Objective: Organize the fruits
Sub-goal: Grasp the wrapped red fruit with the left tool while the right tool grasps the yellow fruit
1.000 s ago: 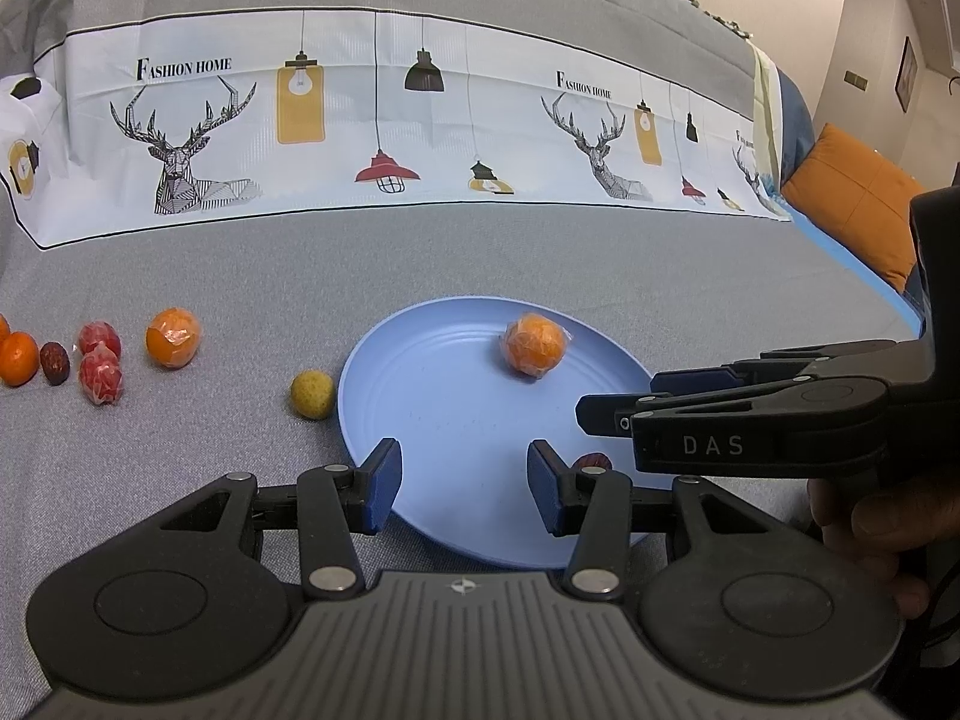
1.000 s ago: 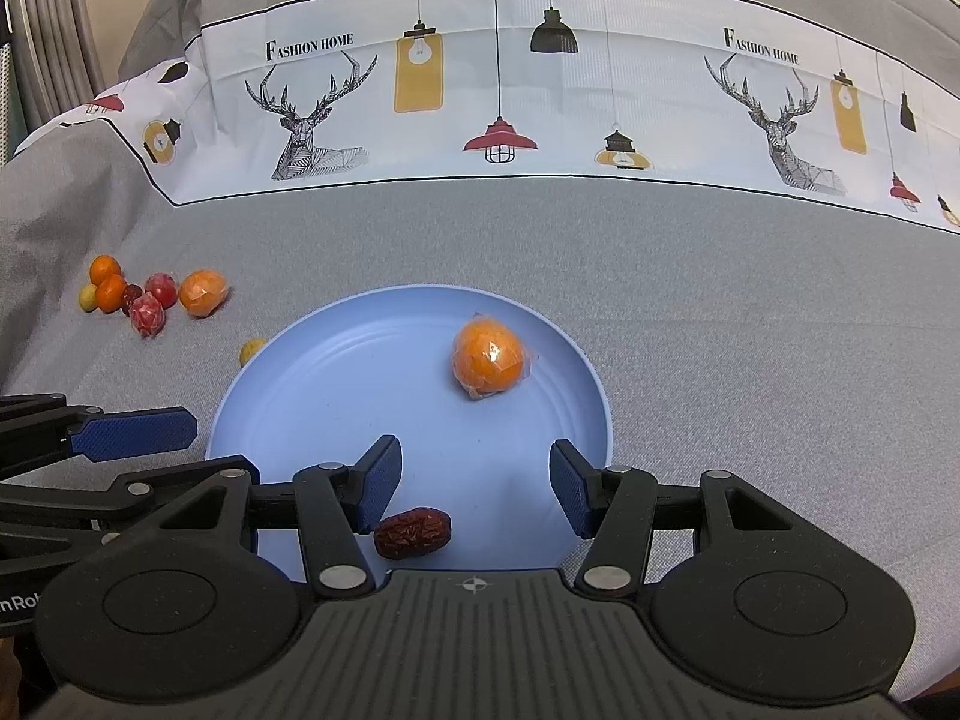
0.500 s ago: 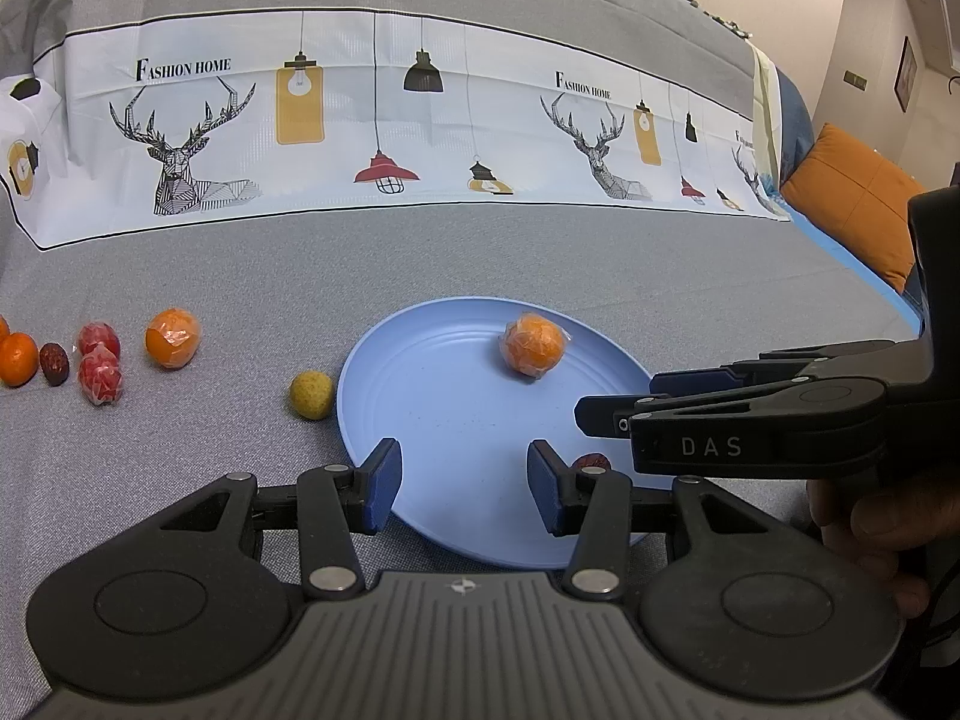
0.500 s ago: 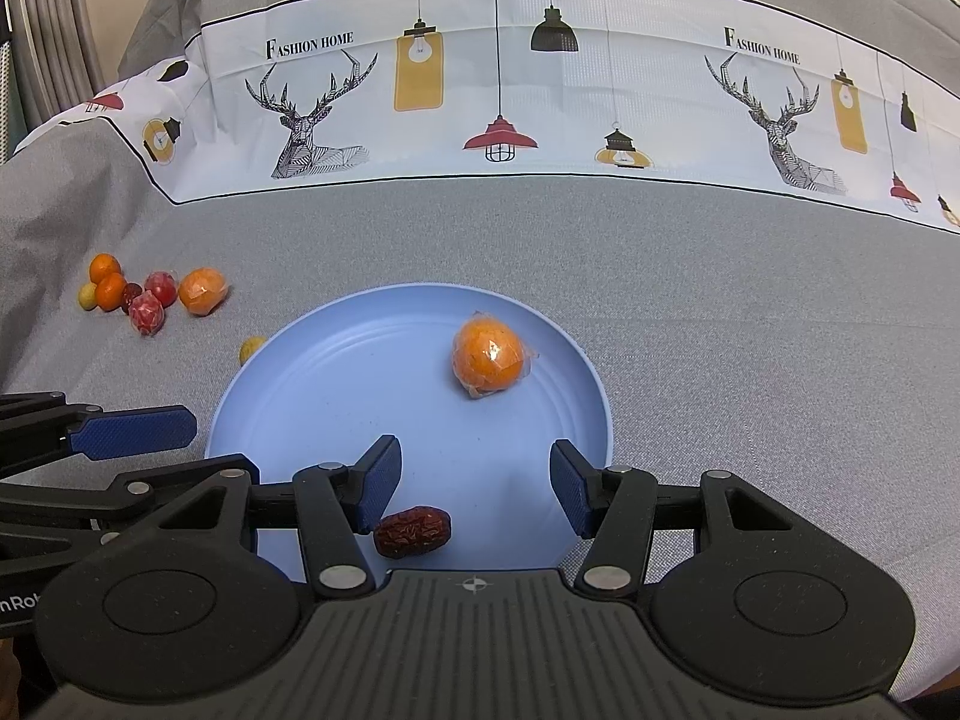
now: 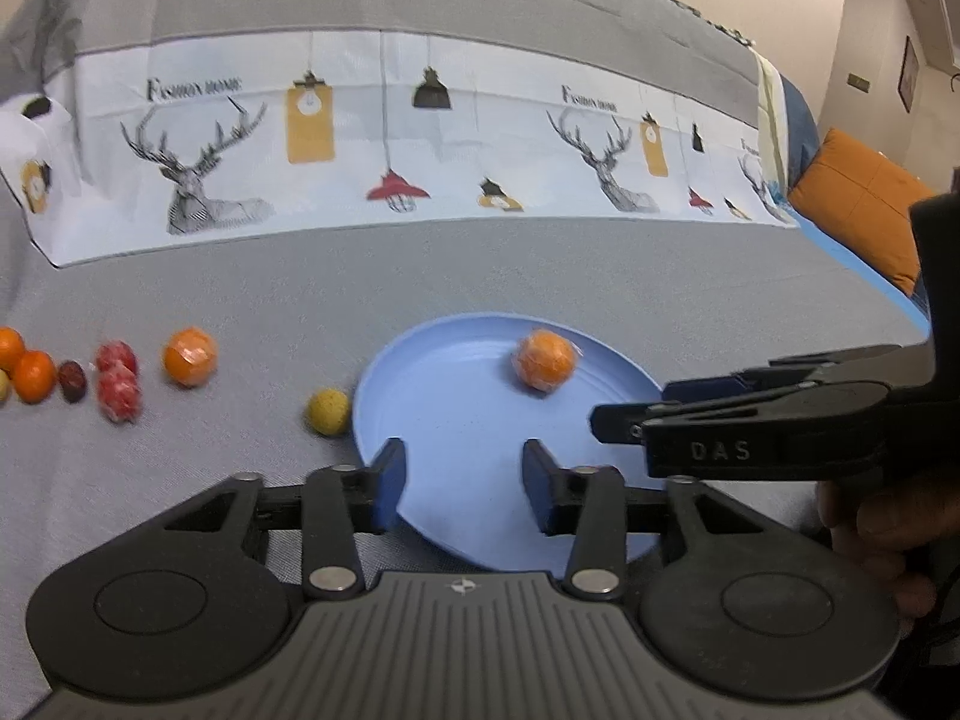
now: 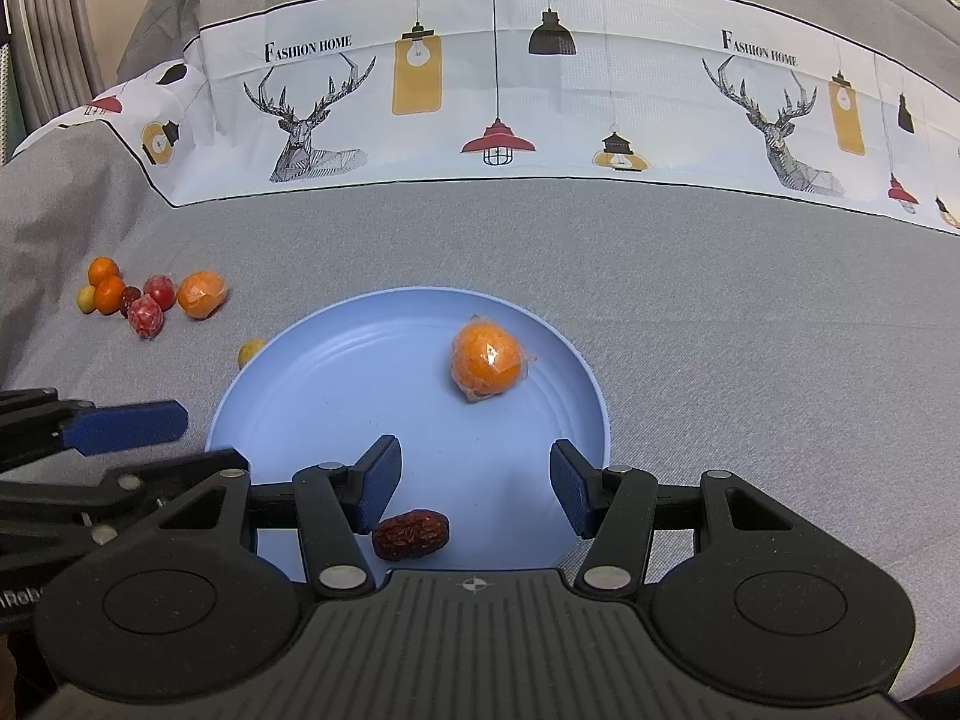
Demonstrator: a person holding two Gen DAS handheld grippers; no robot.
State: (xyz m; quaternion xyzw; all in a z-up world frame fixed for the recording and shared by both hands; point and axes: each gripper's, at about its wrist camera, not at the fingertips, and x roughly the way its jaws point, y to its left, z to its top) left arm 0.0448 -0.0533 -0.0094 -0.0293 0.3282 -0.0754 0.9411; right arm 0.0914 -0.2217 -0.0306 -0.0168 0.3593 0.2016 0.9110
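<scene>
- A blue plate [image 6: 540,324] is seen on the grey cloth, with a wrapped orange [image 6: 486,360] on its far right part and a date [image 6: 411,534] at its near rim.
- The date is laid with its long axis left to right, just below and beside the left finger of the right gripper [image 6: 474,480]; it is not held.
- The right gripper's jaws are parted and empty above the near part of the plate.
- The left gripper [image 5: 459,480] is poised over the plate's near left edge; its jaws have just been closing, yet a gap is left and nothing is between them.
- Loose fruit is gathered far left on the cloth: small oranges [image 6: 105,282], red wrapped fruits [image 6: 147,315], a second wrapped orange [image 6: 202,294] and a small green fruit [image 6: 86,299].
- A yellow fruit [image 5: 328,412] is set just beside the plate's left rim, nearest of all the loose pieces.
- The coming pick is judged to hinge on side: all loose fruit lies left of the plate, so the left gripper is the nearer one.
- The yellow fruit lies left of and beyond the left jaws, so a short reach that way would be needed.
</scene>
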